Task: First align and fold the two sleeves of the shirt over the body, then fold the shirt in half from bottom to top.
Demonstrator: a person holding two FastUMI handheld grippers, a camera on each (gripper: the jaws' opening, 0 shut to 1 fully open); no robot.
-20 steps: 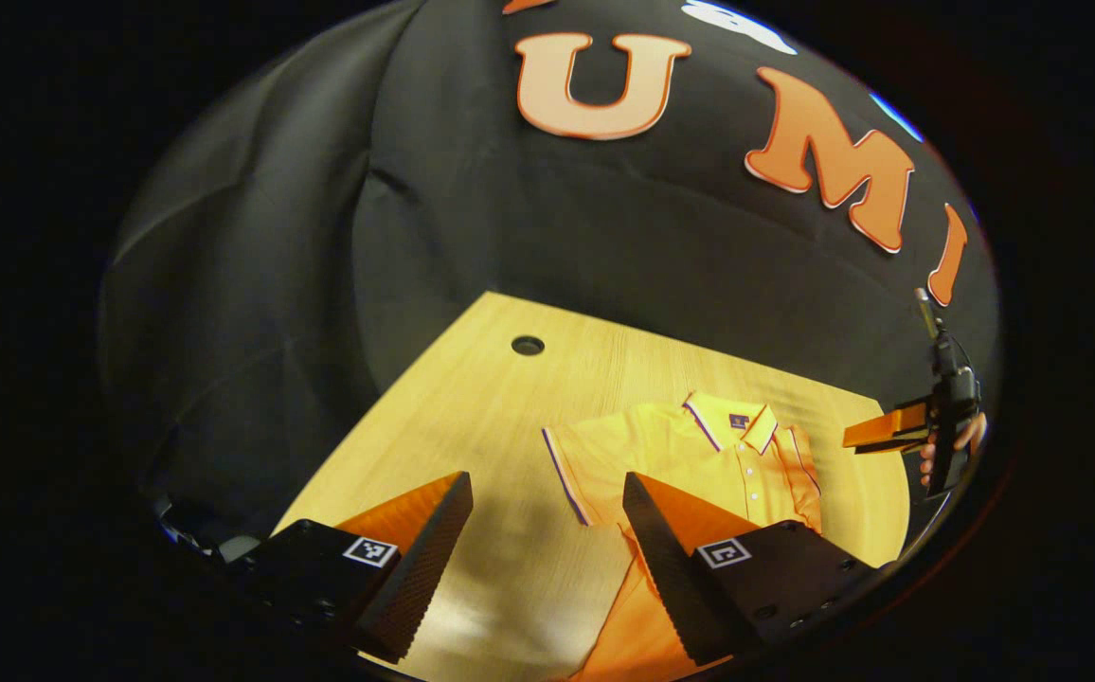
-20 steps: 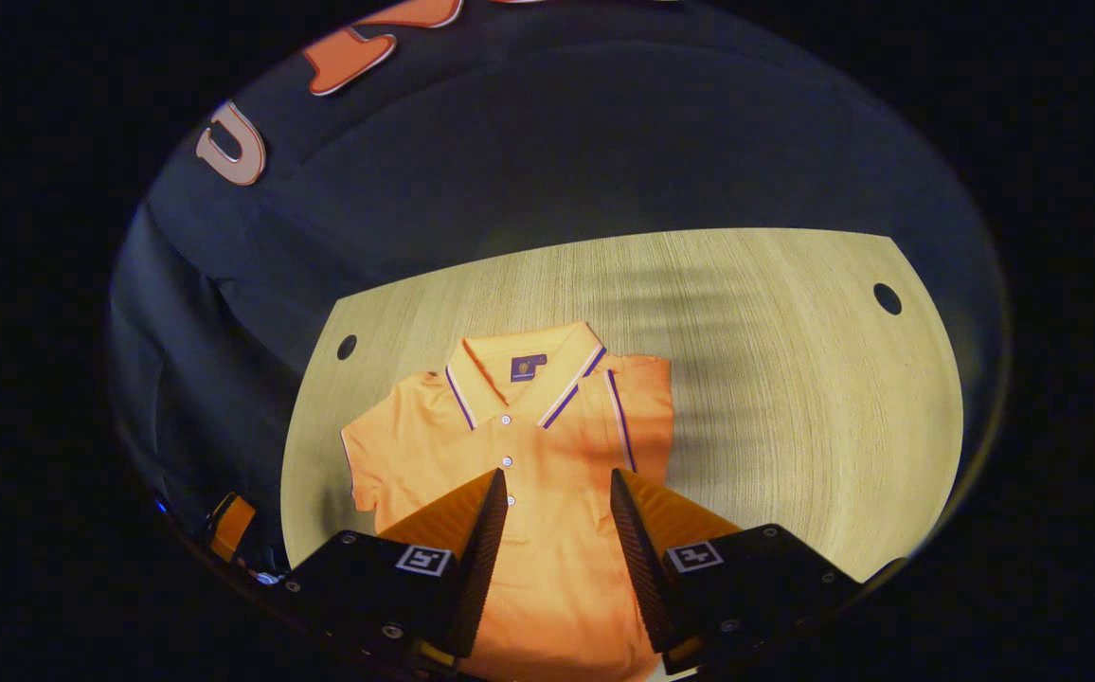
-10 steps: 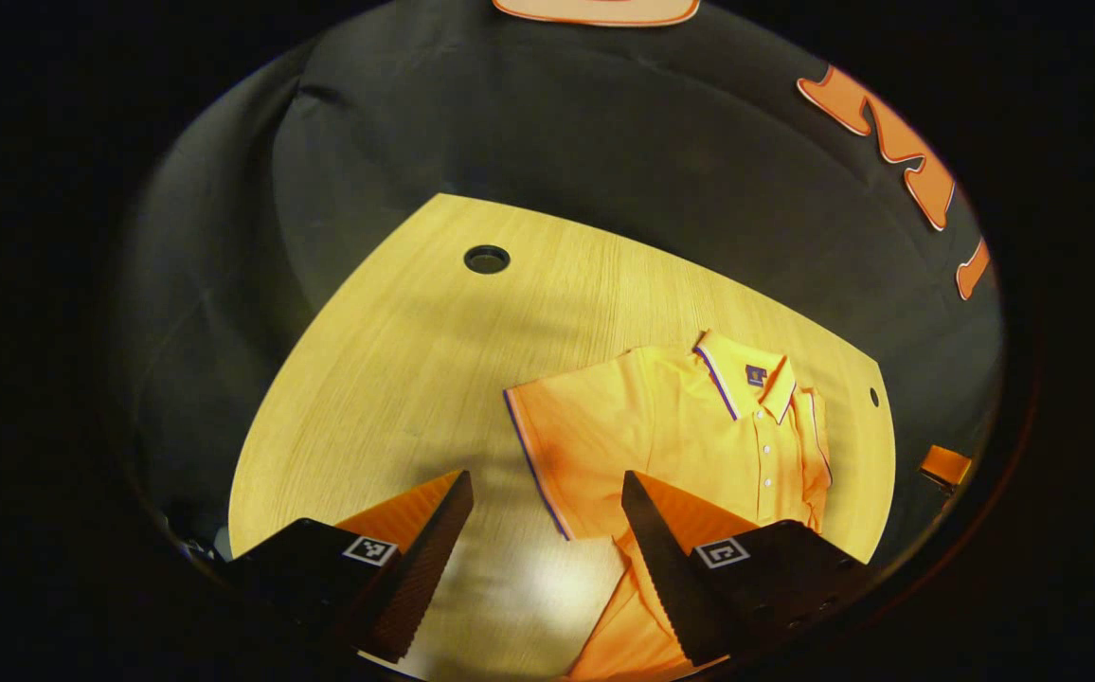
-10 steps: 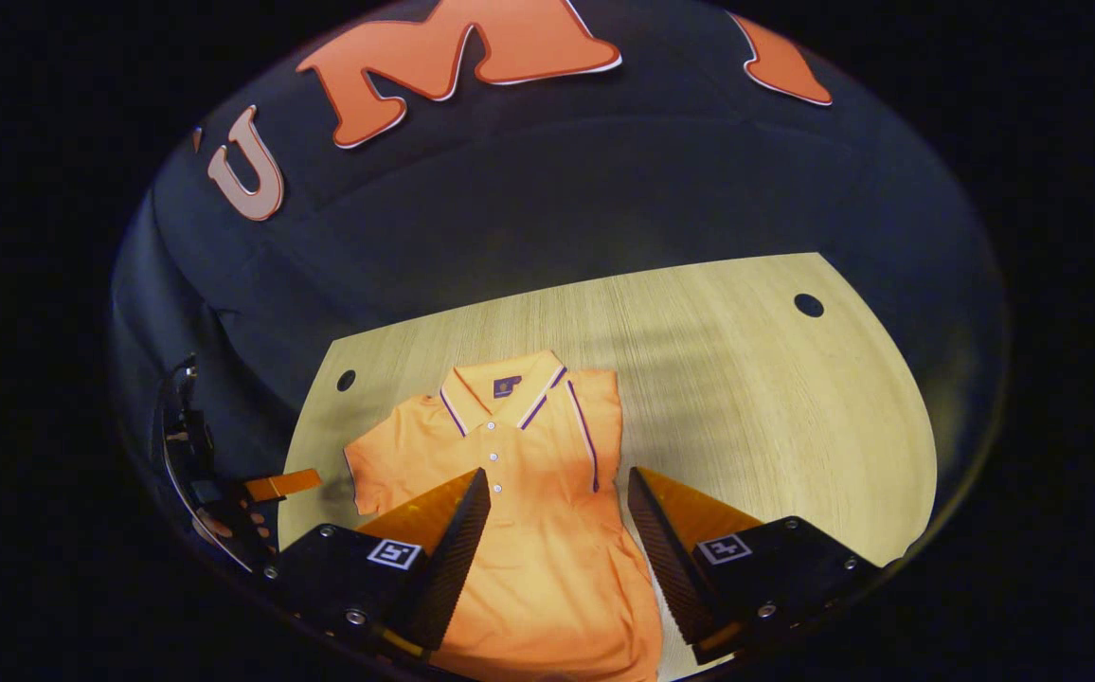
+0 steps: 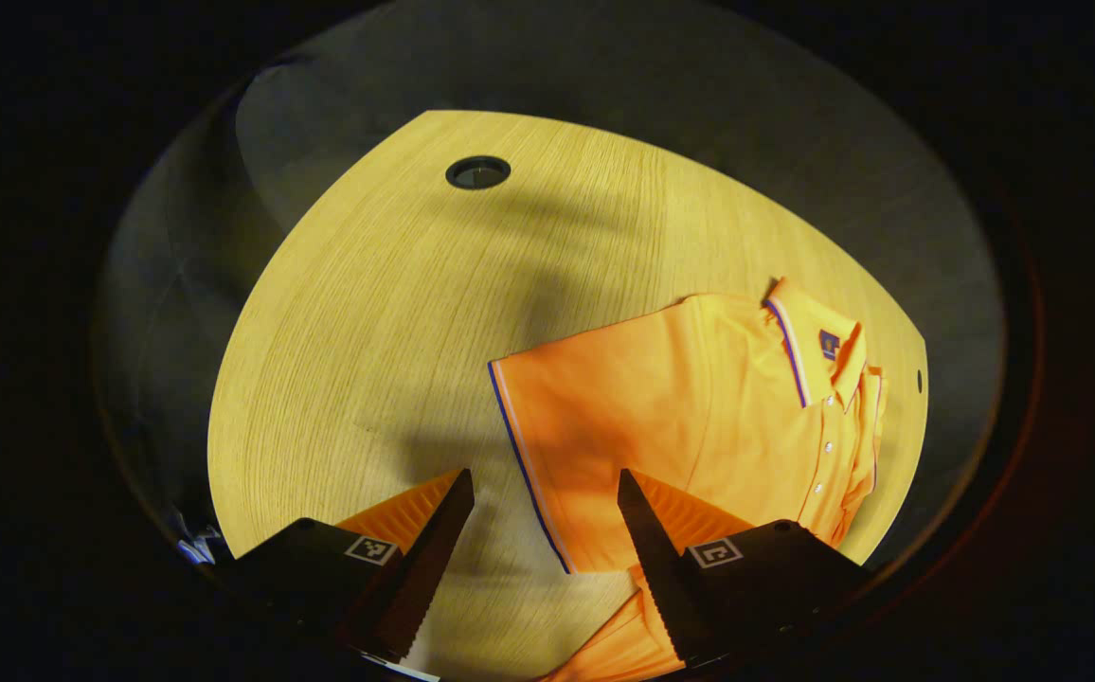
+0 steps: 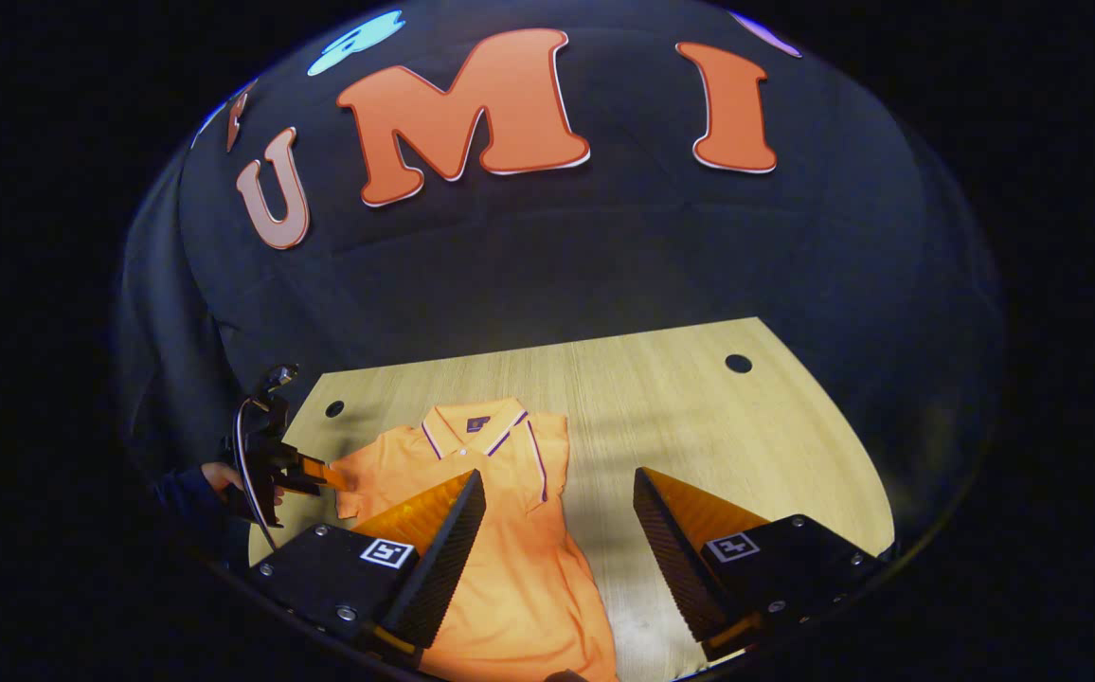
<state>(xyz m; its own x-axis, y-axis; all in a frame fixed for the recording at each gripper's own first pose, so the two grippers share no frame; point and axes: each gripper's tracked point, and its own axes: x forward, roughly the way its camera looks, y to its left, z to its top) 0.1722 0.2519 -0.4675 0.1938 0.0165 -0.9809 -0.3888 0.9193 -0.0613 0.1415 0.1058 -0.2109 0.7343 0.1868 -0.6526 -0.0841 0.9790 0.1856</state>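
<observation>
**Shirt flat on counter, both claws released above it**

Shirt [image 6: 500, 530], an orange polo with a striped collar [image 6: 472, 431], lies face up on the pale wooden counter [image 6: 699, 417], collar toward the booth wall. In the right gripper view one sleeve [image 6: 547, 455] is folded over the body, its striped cuff running down beside the button placket. The other sleeve [image 5: 566, 426] lies spread out flat on the counter, its striped cuff edge facing the left claw.

The left claw [image 5: 543, 559] hangs over that spread sleeve with its fingers apart and nothing between them; one finger sits over bare wood, the other over the orange cloth. In the right gripper view the same claw [image 6: 320, 474] shows at the sleeve's outer edge, with a hand [image 6: 221, 478] behind it.

The right claw [image 6: 557, 559] is released too, fingers wide apart, gripping nothing, above the shirt's lower body and the wood beside it.

Round holes [image 6: 738, 363] mark the counter's far corners.
</observation>
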